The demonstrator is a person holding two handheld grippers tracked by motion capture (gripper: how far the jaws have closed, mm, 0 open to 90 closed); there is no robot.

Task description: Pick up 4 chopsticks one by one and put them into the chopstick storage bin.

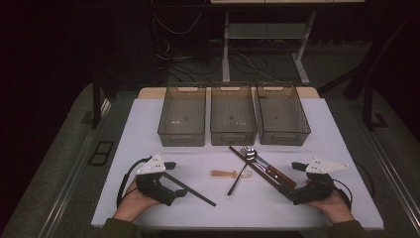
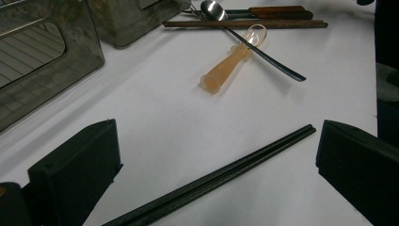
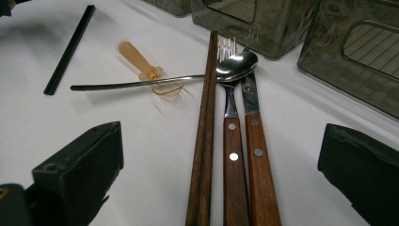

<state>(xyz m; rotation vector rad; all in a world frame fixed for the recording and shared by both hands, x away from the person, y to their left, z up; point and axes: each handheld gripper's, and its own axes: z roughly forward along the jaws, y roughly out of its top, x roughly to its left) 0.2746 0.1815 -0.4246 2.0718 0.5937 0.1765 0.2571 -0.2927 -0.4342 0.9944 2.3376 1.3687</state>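
Observation:
My left gripper [image 1: 174, 179] [image 2: 214, 172] rests open at the near left of the white table, and a pair of black chopsticks [image 1: 190, 189] [image 2: 211, 181] lies on the table between its jaws, untouched. My right gripper [image 1: 293, 180] [image 3: 221, 174] is open at the near right. Between its jaws lie the near ends of the brown chopsticks [image 1: 257, 168] [image 3: 204, 141], a wooden-handled fork [image 3: 230, 146] and a knife [image 3: 258, 155]. A dark-handled metal spoon [image 1: 236, 181] [image 2: 263, 52] [image 3: 235, 66] crosses a small orange plastic spoon [image 1: 224, 173] [image 2: 230, 63] [image 3: 139, 61] at the middle.
Three translucent grey bins [image 1: 181, 136] [image 1: 233, 136] [image 1: 283, 136] stand side by side at the back of the table, with nothing seen inside. The table [image 1: 148, 124] has bare white surface on both sides of the cutlery. Desk legs and cables lie on the floor beyond.

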